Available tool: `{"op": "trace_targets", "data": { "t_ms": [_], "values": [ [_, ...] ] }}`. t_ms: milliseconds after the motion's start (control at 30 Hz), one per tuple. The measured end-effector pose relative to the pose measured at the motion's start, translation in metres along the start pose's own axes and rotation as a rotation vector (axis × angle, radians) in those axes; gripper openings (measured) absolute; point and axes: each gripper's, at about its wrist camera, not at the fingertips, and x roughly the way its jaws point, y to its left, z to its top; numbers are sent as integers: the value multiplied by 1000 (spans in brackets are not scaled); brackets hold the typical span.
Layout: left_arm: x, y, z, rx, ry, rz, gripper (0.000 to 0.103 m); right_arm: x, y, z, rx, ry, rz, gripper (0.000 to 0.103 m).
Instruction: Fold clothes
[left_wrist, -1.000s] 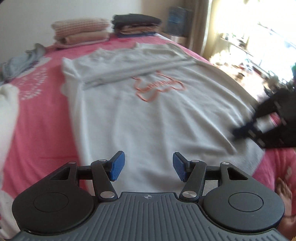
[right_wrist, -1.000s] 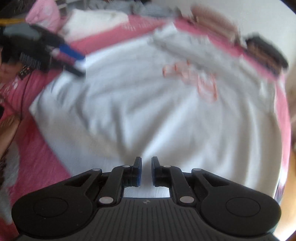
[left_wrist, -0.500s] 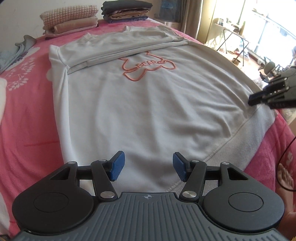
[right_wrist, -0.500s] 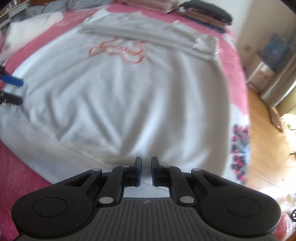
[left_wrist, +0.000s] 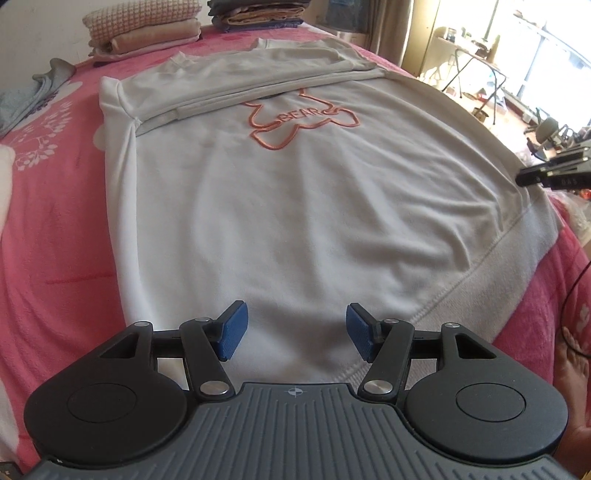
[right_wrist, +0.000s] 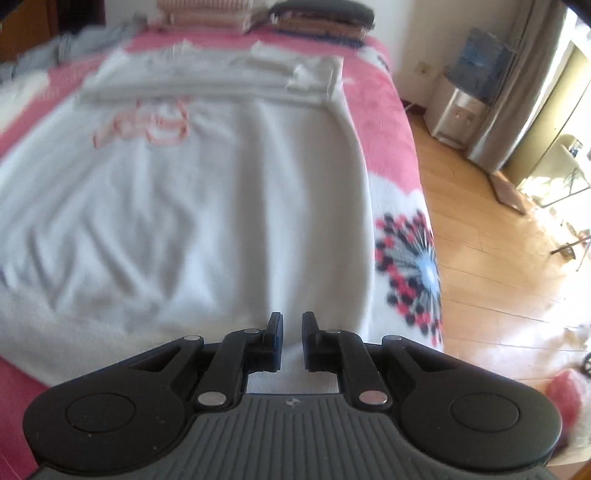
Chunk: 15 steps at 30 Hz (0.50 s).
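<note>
A white sweatshirt (left_wrist: 295, 206) with an orange BEAR outline lies flat on the pink bed cover (left_wrist: 55, 240), its sleeves folded across the chest. My left gripper (left_wrist: 295, 325) hovers open over the middle of the bottom hem, nothing between its blue pads. In the right wrist view the sweatshirt (right_wrist: 184, 221) is blurred. There, my right gripper (right_wrist: 292, 332) is shut to a narrow slit above the garment's lower right corner, holding nothing. From the left wrist view the right gripper (left_wrist: 532, 176) shows as dark tips at the sweatshirt's right side seam.
Two stacks of folded clothes (left_wrist: 144, 33) (left_wrist: 255, 14) sit at the bed's far end. A grey garment (left_wrist: 33, 92) lies at far left. The bed's right edge drops to a wooden floor (right_wrist: 498, 277) with a water dispenser (right_wrist: 461, 107). A bare foot (left_wrist: 572, 365) is at lower right.
My right gripper has swung right across the hem to the sweatshirt's right edge, rolling level as it went. The left gripper has stayed over the hem, tipping slightly.
</note>
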Motion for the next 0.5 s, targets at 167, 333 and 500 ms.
{"op": "trace_targets", "data": {
  "t_ms": [167,333,500],
  "values": [
    [1,-5,0,14,11,3,60,13,3,8,10,-27,34,11],
    [1,-4,-1,6,13,13,61,17,-15,-6,59,43,-61,11],
    [4,-1,1,-9,20,13,61,-2,-11,10,28,-40,-61,11]
  ]
}}
